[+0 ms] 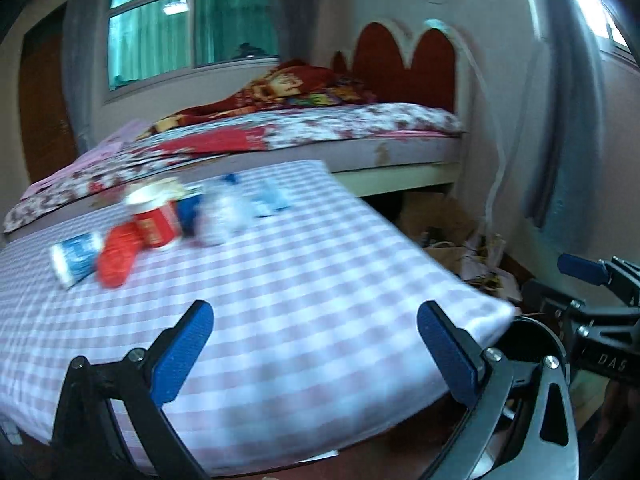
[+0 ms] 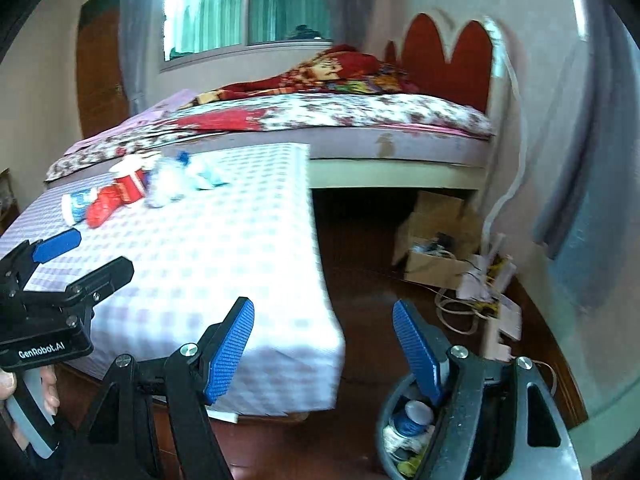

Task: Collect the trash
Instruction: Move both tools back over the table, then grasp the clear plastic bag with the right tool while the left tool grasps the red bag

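Trash lies at the far left of a checked-cloth table point(image 1: 300, 280): a blue-white cup on its side point(image 1: 76, 258), a red wrapper point(image 1: 118, 254), a red-white cup point(image 1: 154, 216), a crumpled white bottle point(image 1: 226, 212) and a light blue wrapper point(image 1: 272, 198). The same pile shows in the right wrist view point(image 2: 132, 192). My left gripper point(image 1: 316, 344) is open and empty over the table's near edge. My right gripper point(image 2: 324, 340) is open and empty by the table's right corner, above a round bin point(image 2: 408, 428) that holds trash.
A bed point(image 1: 320, 128) with flowered sheets stands behind the table. Cardboard boxes point(image 2: 436, 240) and loose cords lie on the dark floor by the right wall. A curtain point(image 2: 592, 200) hangs at the right.
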{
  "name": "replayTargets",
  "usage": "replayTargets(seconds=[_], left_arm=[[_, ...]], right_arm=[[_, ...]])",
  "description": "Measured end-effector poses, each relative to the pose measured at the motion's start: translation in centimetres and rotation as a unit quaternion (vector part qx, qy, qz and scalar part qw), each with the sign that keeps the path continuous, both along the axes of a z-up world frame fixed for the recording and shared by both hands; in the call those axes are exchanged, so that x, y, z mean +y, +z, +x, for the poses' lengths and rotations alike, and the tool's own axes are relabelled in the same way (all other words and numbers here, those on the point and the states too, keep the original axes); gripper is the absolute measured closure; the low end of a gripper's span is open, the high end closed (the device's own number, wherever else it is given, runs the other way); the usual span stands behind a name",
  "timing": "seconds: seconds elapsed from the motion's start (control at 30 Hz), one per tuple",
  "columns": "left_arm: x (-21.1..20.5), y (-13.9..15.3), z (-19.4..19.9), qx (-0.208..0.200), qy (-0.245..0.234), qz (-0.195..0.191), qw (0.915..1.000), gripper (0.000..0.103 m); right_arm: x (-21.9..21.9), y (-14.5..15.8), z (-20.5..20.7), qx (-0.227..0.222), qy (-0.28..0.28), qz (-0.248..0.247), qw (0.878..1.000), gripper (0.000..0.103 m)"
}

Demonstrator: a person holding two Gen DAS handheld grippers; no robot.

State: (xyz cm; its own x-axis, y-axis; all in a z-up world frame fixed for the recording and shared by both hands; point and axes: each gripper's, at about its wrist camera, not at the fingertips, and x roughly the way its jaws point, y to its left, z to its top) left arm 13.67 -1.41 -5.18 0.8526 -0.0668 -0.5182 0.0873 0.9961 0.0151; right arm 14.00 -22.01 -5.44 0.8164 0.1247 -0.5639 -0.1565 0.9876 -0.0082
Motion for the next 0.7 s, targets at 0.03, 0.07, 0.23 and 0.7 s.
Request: replayTargets(seconds=[0.03,0.07,0.23,0.7], left_arm=[[1.1,0.0,0.0,0.0,0.012,0.001,0.9999,0.001],[2.2,-0.1,0.1,0.001,0.023,0.002,0.9997,0.001],[8.1,-0.2,0.6,-0.001,0.082,0.001,0.9966,0.001],[19.3,-0.9,6.4,0.015,0.165,-0.009,0.9862,0.001]], right_arm=[[1.1,0.1,0.6,0.0,0.011,0.002,1.0,0.029],[2.2,0.2,0.9,0.0,0.021,0.002,1.0,0.029],[7.0,0.9,2.9,-0.005,0.064,-0.002,0.998,0.029],[19.1,2.2,11.2,-0.005,0.156,-0.019,0.988,0.029]])
